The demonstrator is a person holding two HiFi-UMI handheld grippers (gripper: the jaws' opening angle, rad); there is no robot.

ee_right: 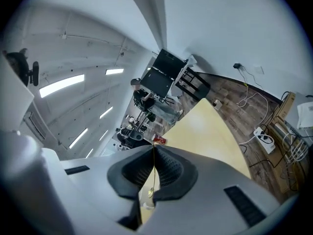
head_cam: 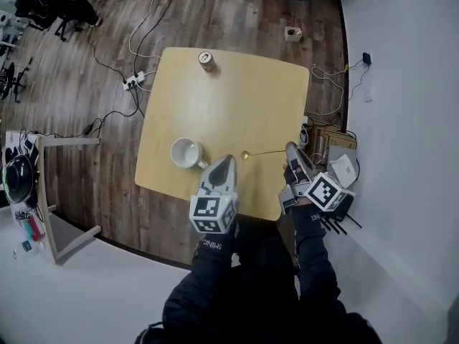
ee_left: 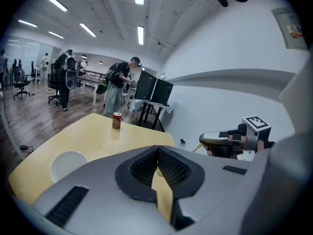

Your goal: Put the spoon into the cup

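Right now we are gripping the handle end of the thin gold spoon (head_cam: 262, 153) with the right gripper (head_cam: 290, 147), jaws closed tight on it. The spoon is reaching leftward over the yellow table (head_cam: 244, 92), its bowl stopping short of the upright white cup (head_cam: 186, 153). We are holding the left gripper (head_cam: 228, 160) with jaws pressed together on nothing, its tip sitting between cup and spoon bowl.
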